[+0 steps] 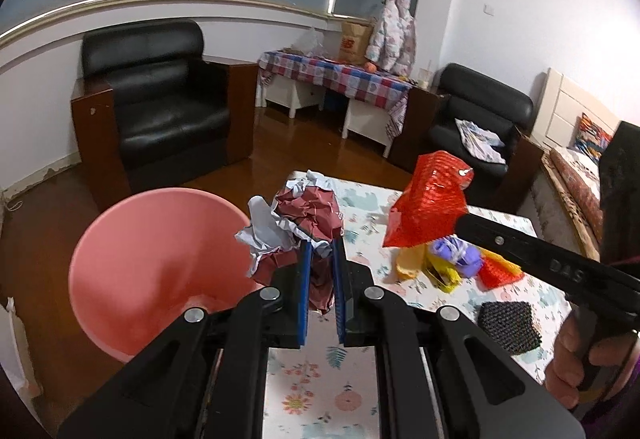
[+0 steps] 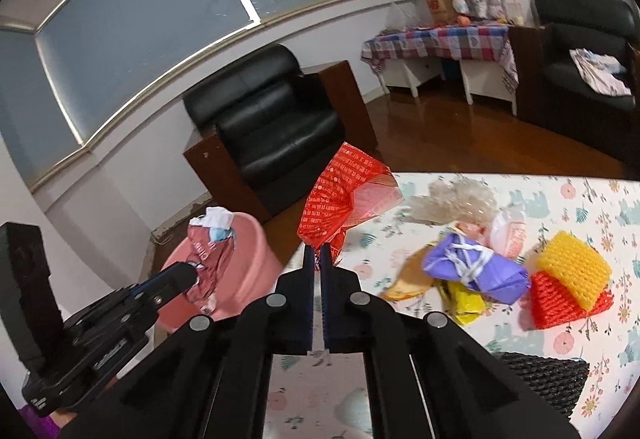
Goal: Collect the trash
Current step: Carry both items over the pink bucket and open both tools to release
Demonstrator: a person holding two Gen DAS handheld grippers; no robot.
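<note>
The left gripper (image 1: 320, 243) had its jaws closed narrow on a crumpled wad (image 1: 298, 223) of dark red and white paper, and it held the wad in the air beside the rim of the pink bin (image 1: 160, 259), which stood on the floor just left of these jaws and below the counter (image 1: 360, 379) edge. I judge it was held there so that opening the jaws would drop it into the bin. The wad had no clear long axis; most of it stuck up and to the left beyond the jaw tips, and a small tail hung down between them. The right gripper (image 2: 318, 259) had its jaws almost shut on the lower corner of a red wrapper (image 2: 344, 195), lifted above the near counter edge, probably to be the next piece for the bin. The long axis of the wrapper ran up and away from these jaws, with the free end fanning out. To the right of these jaws, more trash lay on the counter: a purple bundle (image 2: 472, 271), yellow foam (image 2: 576, 271) and red net (image 2: 560, 307).
</note>
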